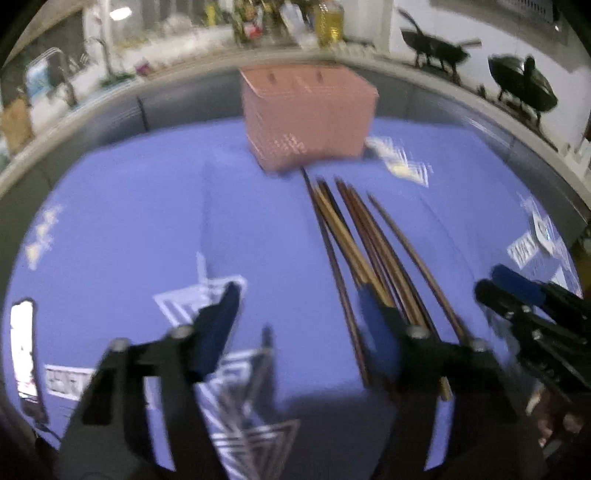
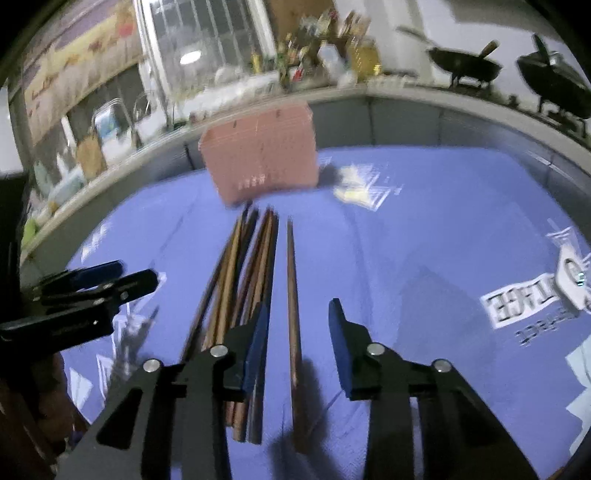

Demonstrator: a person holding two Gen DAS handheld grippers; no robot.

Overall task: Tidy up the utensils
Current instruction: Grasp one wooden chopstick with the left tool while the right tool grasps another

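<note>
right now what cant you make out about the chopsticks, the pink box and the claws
- Chopsticks: exact count, right wrist view; blurred and overlapping, near ends hidden behind the right claw.
- Same bundle, left wrist view: near ends hidden behind the left claw finger.
- Pink box: what is inside, both views; only its outer walls show.
- Print on the blue cloth: unreadable, blurred.

- we see a blue cloth [image 1: 129, 206] with white printed patterns, covering the table
- grey partition wall [image 2: 424, 122] behind it
- ledge on top holds an oil bottle [image 1: 328, 22] amid blurred clutter
- two dark woks [image 2: 463, 66] on stands at the right
- window [image 2: 199, 40] further back
</note>
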